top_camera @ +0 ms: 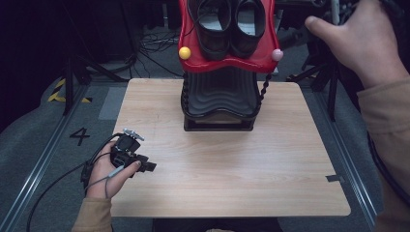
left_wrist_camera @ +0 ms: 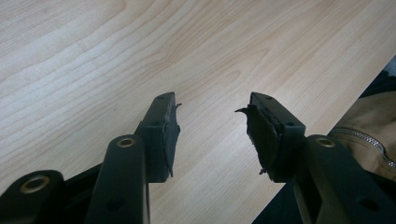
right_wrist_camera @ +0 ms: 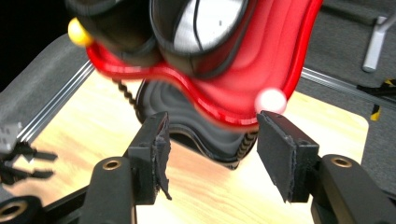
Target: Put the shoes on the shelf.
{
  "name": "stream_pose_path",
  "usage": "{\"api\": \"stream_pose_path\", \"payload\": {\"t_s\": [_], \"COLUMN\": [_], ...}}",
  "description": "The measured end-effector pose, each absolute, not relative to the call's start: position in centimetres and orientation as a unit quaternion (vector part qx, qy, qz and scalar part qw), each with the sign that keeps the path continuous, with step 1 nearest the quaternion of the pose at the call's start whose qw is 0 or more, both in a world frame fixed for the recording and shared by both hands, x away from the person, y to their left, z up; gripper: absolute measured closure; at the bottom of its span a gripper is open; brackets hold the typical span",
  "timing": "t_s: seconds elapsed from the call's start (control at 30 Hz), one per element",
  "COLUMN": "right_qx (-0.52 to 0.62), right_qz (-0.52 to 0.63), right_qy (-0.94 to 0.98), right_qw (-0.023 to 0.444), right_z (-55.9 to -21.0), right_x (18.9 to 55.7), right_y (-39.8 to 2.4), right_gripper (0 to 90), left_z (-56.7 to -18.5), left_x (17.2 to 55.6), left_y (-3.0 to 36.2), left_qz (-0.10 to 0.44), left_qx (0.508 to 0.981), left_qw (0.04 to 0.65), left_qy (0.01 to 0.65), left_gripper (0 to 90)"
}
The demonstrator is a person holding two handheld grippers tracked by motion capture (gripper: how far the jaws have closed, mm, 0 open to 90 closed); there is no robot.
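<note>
My right tool point(right_wrist_camera: 210, 154) hangs with its jaws spread wide and nothing between them, looking from the far right side at the red tray point(top_camera: 227, 62) that tops the black stand point(top_camera: 220, 99) at the back middle of the worktop point(top_camera: 232, 164). The pair of black shoes point(top_camera: 227, 24) sits side by side in that tray, openings up, which I judge keeps them steady and easy to reach from above. In the high view my right hand point(top_camera: 362, 41) is up beside the tray's right edge, near the pink knob point(top_camera: 276, 54); the yellow knob point(top_camera: 184, 52) marks the opposite corner. The picture from my right tool is blurred, so I cannot say how near the jaws are to the tray. My left tool point(left_wrist_camera: 212, 135) rests low over the worktop's near left part, jaws apart and empty, parked out of the way, I think.
</note>
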State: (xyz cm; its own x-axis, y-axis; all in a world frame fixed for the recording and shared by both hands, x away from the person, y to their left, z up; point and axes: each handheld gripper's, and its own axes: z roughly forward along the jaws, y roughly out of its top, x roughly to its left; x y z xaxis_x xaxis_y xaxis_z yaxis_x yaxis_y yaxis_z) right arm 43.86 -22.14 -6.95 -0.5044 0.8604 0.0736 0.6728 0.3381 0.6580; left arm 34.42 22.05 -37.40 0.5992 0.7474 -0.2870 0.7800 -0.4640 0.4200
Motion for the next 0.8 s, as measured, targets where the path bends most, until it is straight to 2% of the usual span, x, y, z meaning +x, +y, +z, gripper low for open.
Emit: {"api": "stream_pose_path", "payload": {"t_s": [0.6, 0.8], "right_qx": [0.441, 0.427], "right_qz": [0.339, 0.328], "right_qy": [0.822, 0.833], "right_qw": [0.122, 0.131], "right_z": [-14.7, -17.1], "right_x": [39.7, 39.4], "right_y": [-29.6, -30.9], "right_gripper": [44.4, 44.2], "left_z": [-37.0, -36.9], "left_x": [34.6, 34.9], "left_y": [21.7, 21.6], "left_qz": [-0.03, -0.03], "left_qx": [0.856, 0.856], "left_qw": [0.271, 0.274], "left_qy": [0.439, 0.437], "left_gripper": [52.8, 52.9]}}
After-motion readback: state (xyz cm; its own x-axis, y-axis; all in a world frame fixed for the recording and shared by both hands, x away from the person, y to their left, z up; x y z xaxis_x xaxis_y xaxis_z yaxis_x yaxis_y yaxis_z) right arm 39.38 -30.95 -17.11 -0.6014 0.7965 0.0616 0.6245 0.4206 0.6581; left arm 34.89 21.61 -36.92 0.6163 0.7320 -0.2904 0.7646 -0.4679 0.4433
